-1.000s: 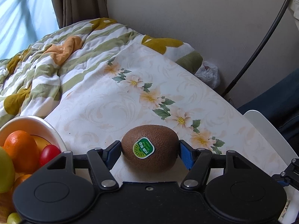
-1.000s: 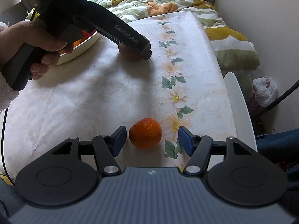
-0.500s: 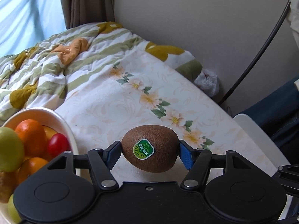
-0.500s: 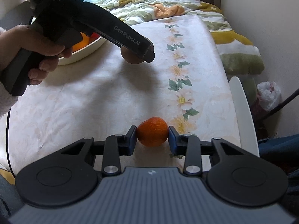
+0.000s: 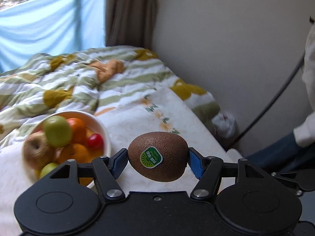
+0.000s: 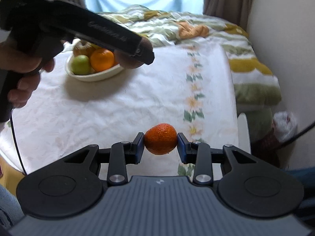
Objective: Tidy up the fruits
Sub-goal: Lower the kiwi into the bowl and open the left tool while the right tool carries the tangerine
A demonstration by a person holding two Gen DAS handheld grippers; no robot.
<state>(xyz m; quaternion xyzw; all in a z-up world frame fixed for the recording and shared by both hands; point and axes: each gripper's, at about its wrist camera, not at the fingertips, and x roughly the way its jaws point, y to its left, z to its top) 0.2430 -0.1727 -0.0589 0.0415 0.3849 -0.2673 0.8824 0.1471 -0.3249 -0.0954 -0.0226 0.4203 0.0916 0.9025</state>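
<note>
Brown and fuzzy, the kiwi [image 5: 157, 158] sits pinched between the blue pads of the left tongs [image 5: 157, 162], lifted clear of the tabletop [image 5: 137, 122]. From the left wrist view the bowl [image 5: 102, 126] lies at about ten o'clock of the kiwi, already heaped with an apple, green fruit, oranges and a small red one. The right tongs [image 6: 160, 144] are clamped on a mandarin [image 6: 160, 139], which hangs just above the tabletop near its front edge; from that view the bowl [image 6: 94, 76] is far off at eleven o'clock, with the left tongs [image 6: 137, 54] and the hand [image 6: 21, 68] holding them in between.

Risks, as I judge them: both fruits are round and held only at two small contact patches, so a quick swing or a wrist roll could let either one rotate out and drop. The kiwi's skin may slip on the pads. With the bowl so full, a fruit released onto the heap may roll off, or knock the red one over the rim. The two tongs share one route to the bowl, so they could collide above it.
</note>
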